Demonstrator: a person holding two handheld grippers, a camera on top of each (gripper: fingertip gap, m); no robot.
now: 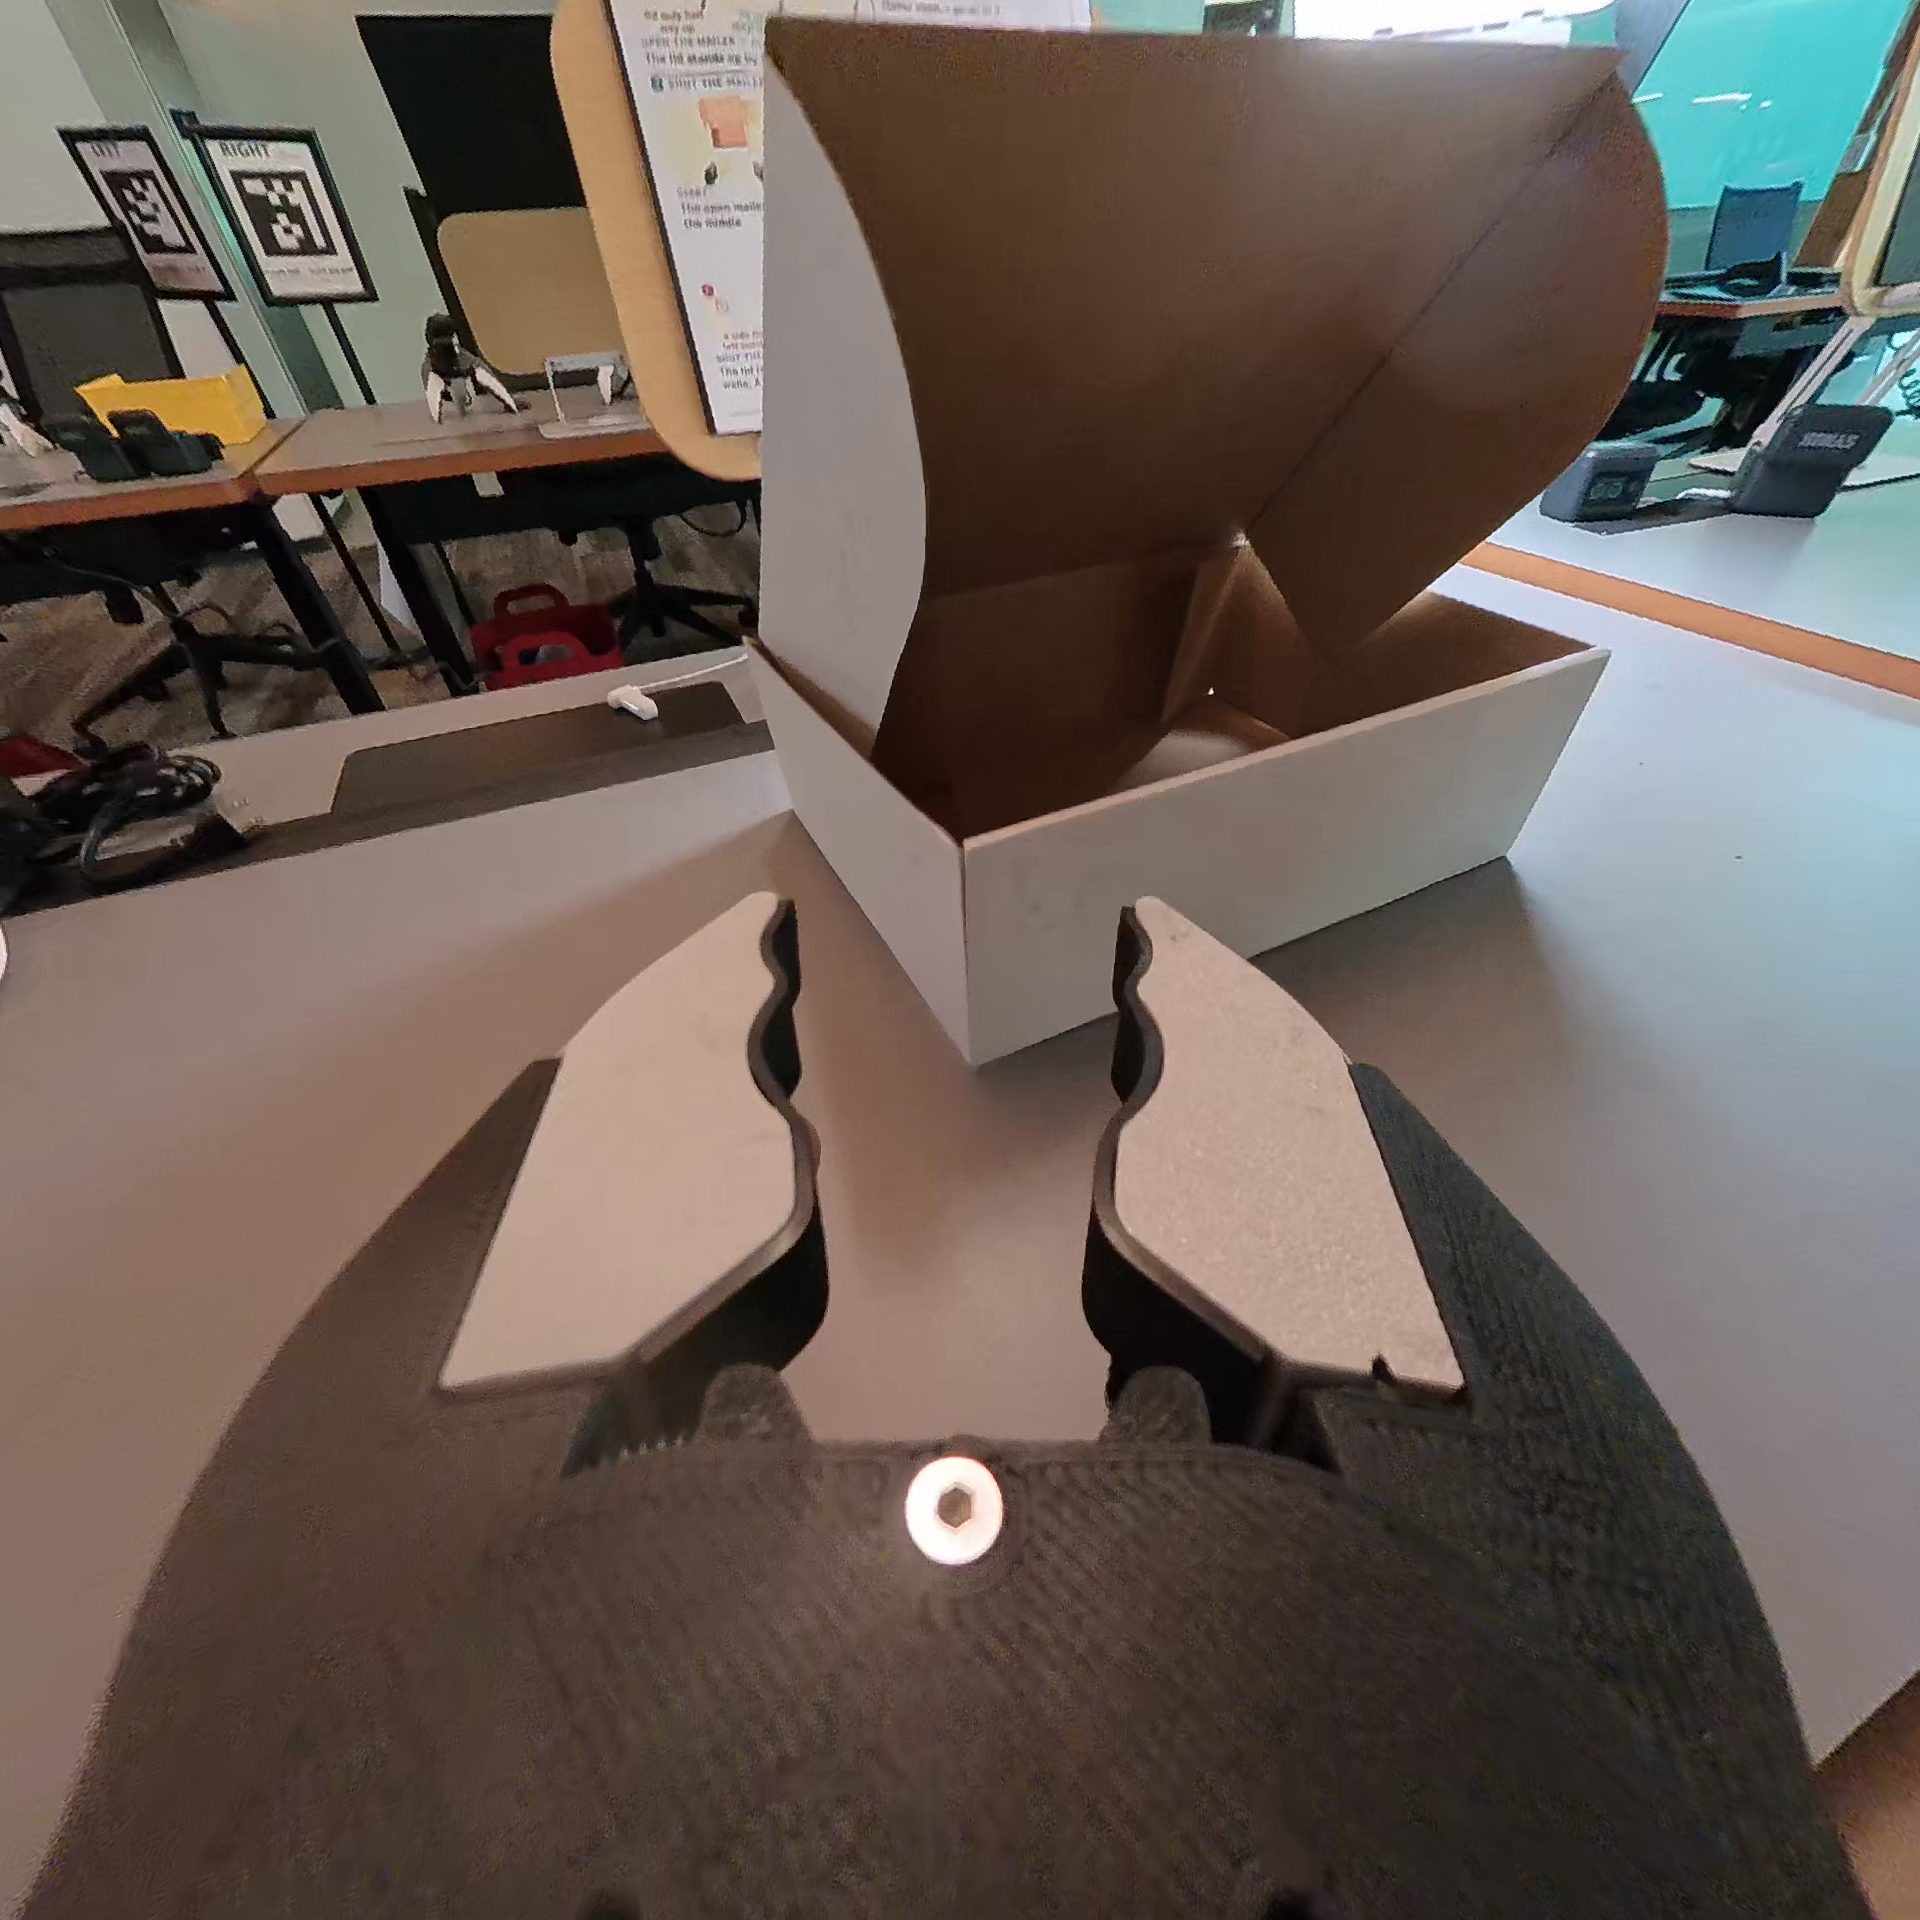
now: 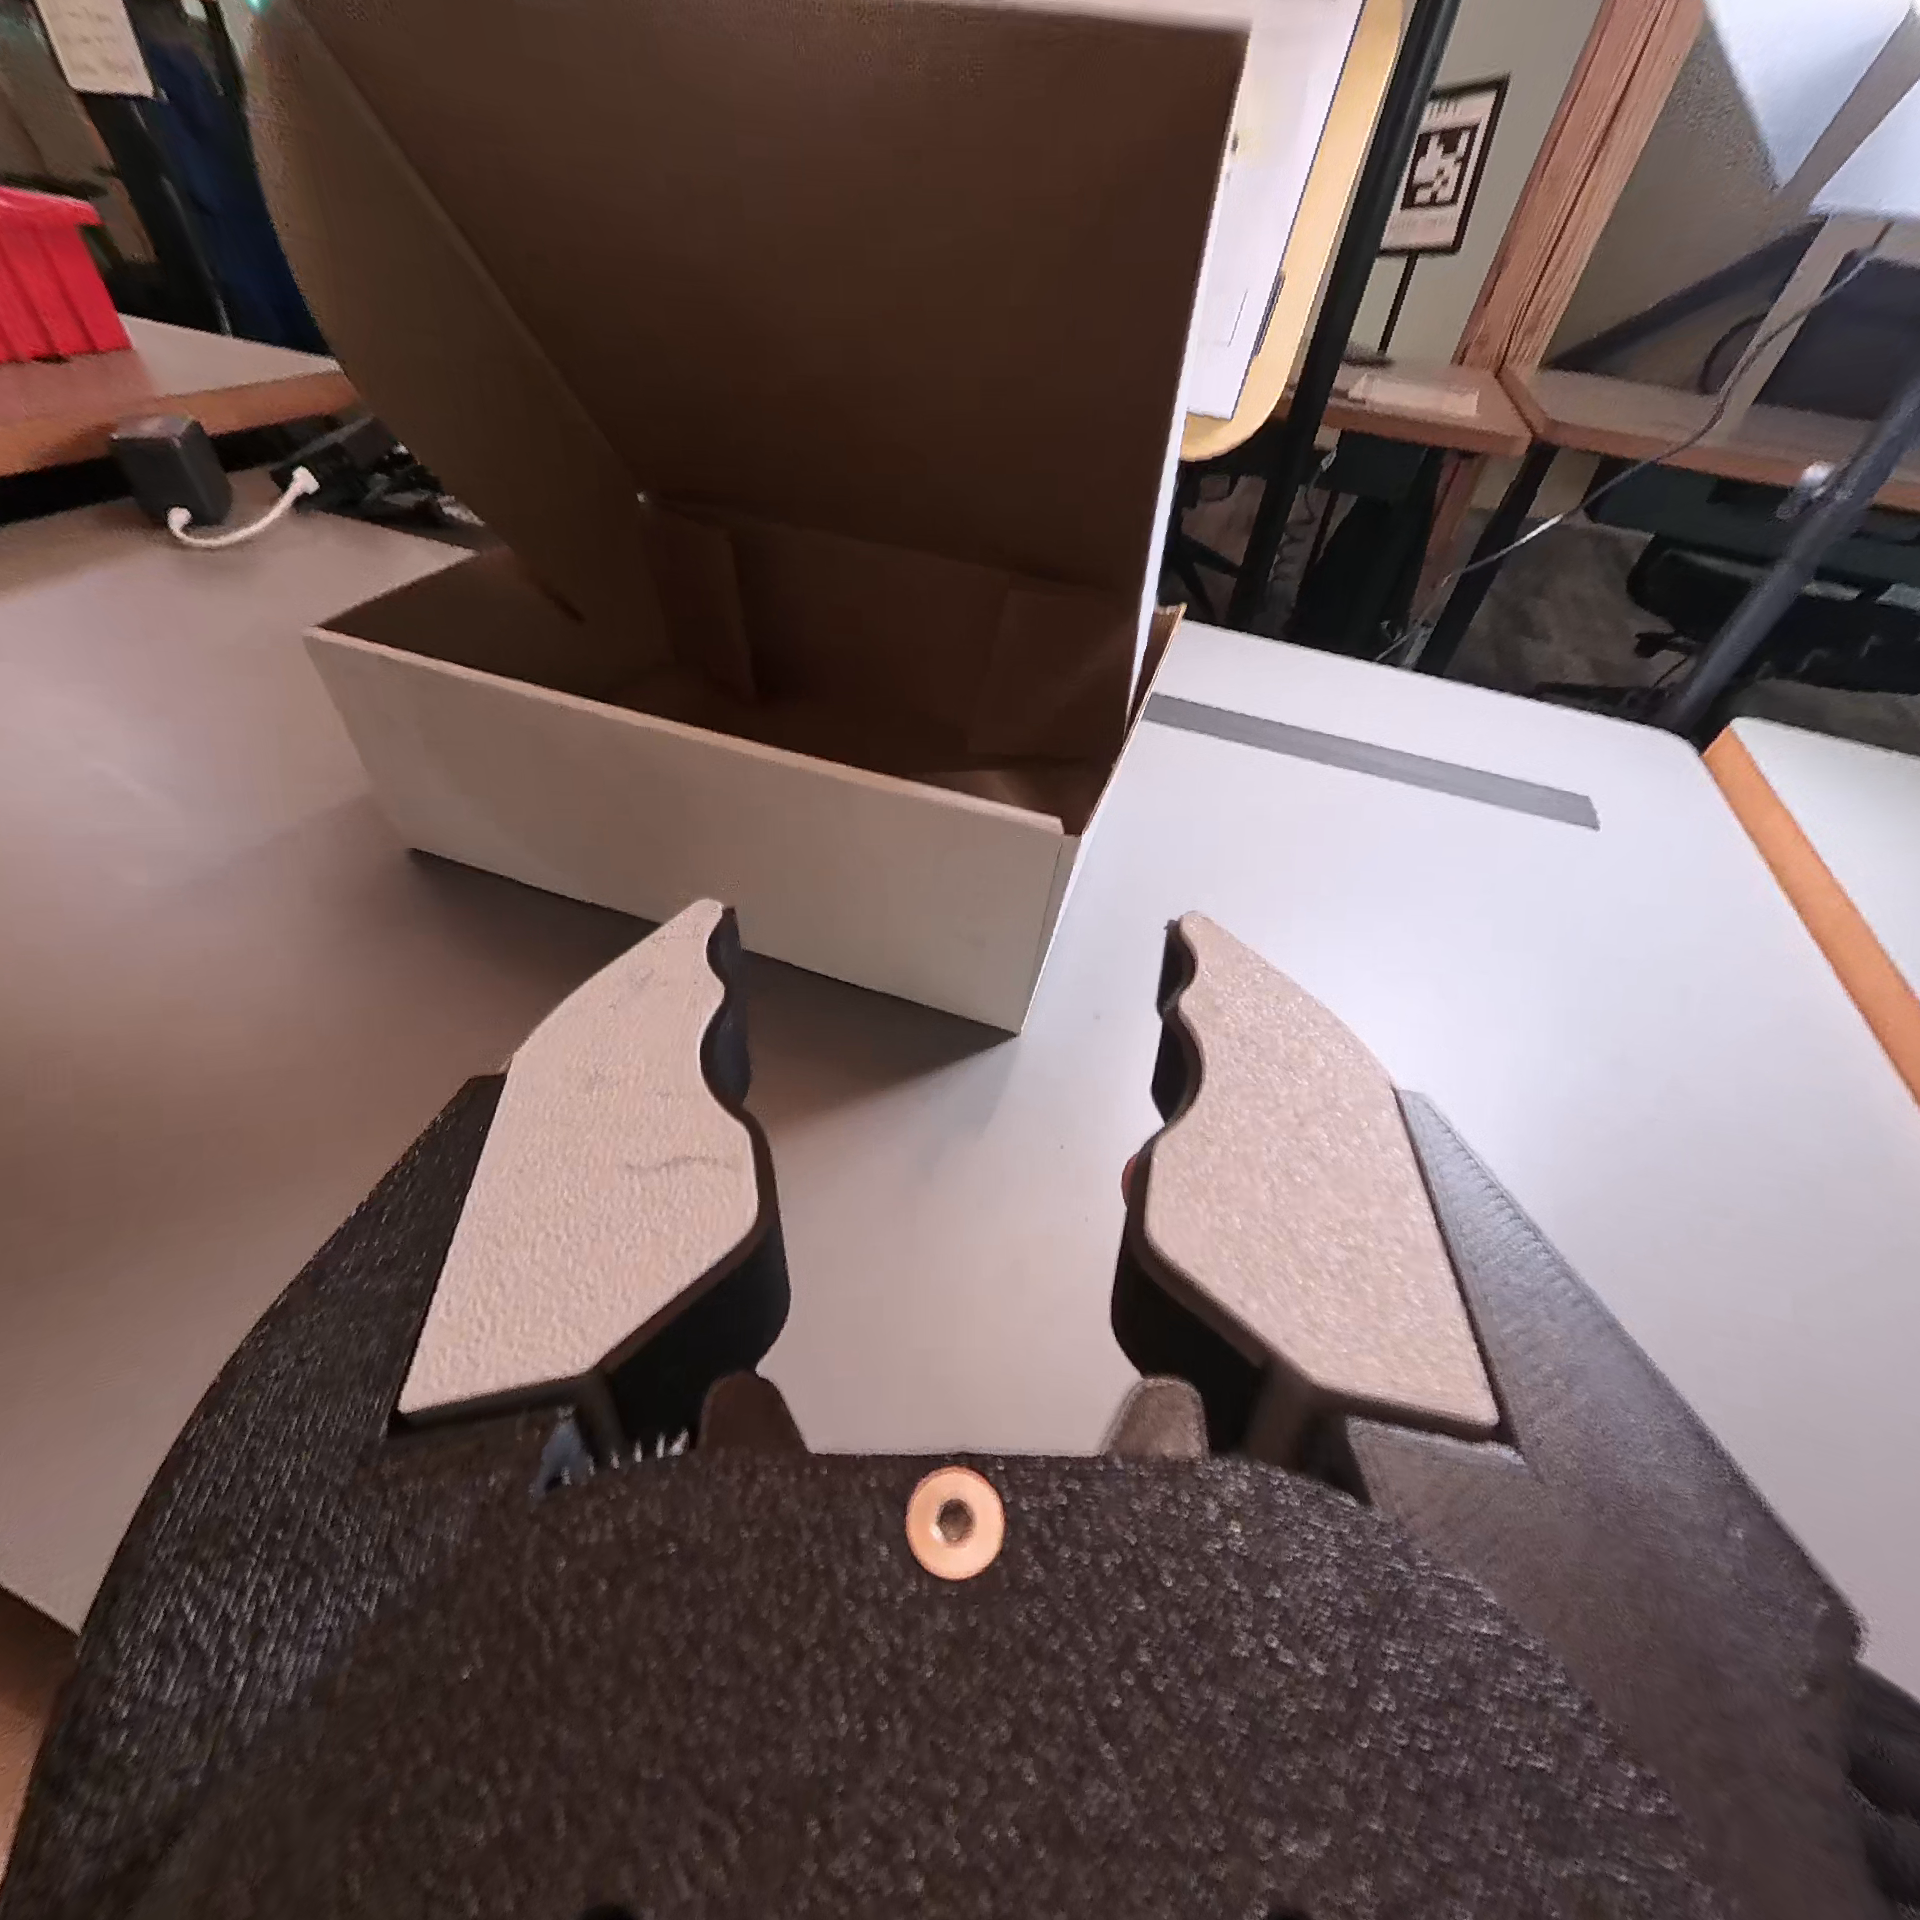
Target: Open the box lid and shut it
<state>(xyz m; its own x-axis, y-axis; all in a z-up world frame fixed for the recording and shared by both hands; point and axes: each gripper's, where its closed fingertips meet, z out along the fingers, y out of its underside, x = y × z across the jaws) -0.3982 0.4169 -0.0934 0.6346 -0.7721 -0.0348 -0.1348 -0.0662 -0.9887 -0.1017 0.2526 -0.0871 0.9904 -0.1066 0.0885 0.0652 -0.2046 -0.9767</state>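
Observation:
A white cardboard box [image 1: 1247, 862] with a brown inside stands on the grey table. Its lid [image 1: 1195, 312] is raised and leans upright over the back wall, side flaps hanging. The box inside looks empty. My left gripper [image 1: 956, 914] is open and empty, low over the table, just short of the box's near left corner. In the right wrist view the same box [image 2: 675, 810] and raised lid [image 2: 810, 270] show. My right gripper [image 2: 951, 920] is open and empty, just short of the box's near right corner.
The grey table [image 1: 312, 1039] has a near edge at the lower right [image 1: 1849, 1704]. A white cable end [image 1: 634, 701] and black cables [image 1: 114, 800] lie at the far left. A black adapter [image 2: 171, 468] with a white cord sits behind the box. A grey tape strip [image 2: 1371, 769] lies to the right.

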